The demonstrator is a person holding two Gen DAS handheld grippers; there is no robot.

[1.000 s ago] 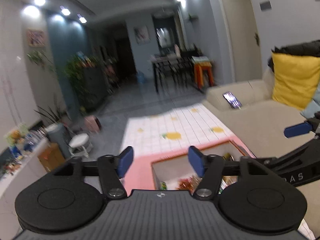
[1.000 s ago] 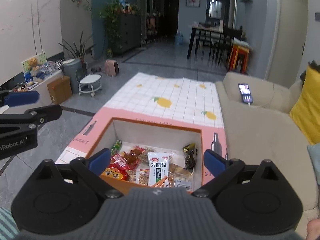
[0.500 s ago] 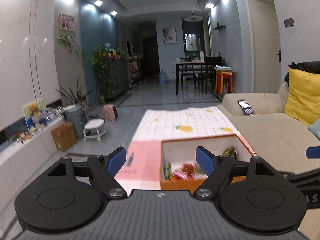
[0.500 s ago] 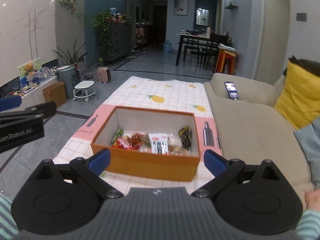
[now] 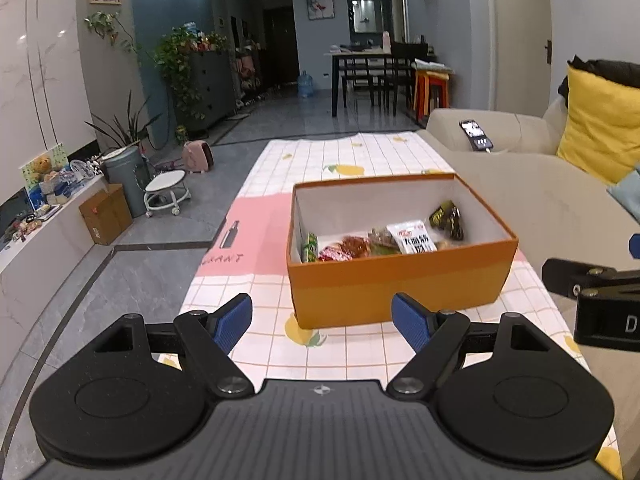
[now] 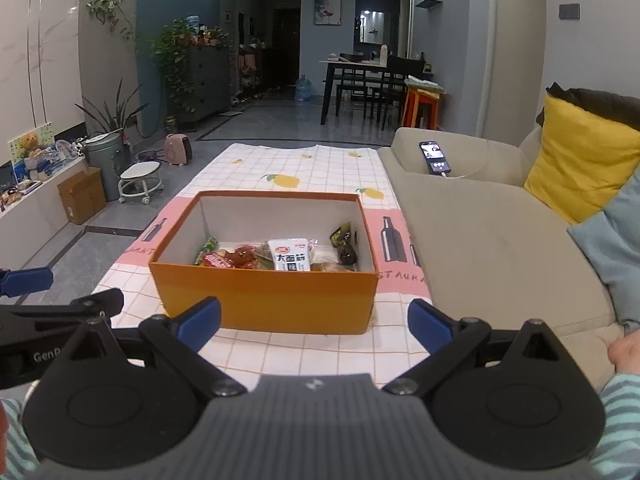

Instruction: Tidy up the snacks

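Observation:
An orange box (image 5: 400, 280) (image 6: 264, 300) stands on a checked tablecloth (image 5: 352, 152) (image 6: 304, 164) with lemon prints. Several snack packets lie inside it, among them a white packet (image 5: 412, 238) (image 6: 290, 256), a red one (image 5: 352, 246) (image 6: 230, 258) and a dark one (image 5: 448, 216) (image 6: 344, 244). My left gripper (image 5: 322, 326) is open and empty, short of the box's near wall. My right gripper (image 6: 314, 322) is open and empty too, also in front of that wall. Each gripper shows at the edge of the other's view.
A beige sofa (image 6: 492, 240) runs along the table's right side, with a yellow cushion (image 6: 580, 168) and a phone (image 6: 434, 158) on its arm. A cardboard box (image 5: 106, 214) and a small stool (image 5: 166, 190) stand on the floor at left. A striped sleeve (image 6: 616, 420) shows at lower right.
Both grippers have drawn back and sunk, so the box now lies farther ahead and shows whole. The left gripper's jaws have spread wider. Nothing was picked up.

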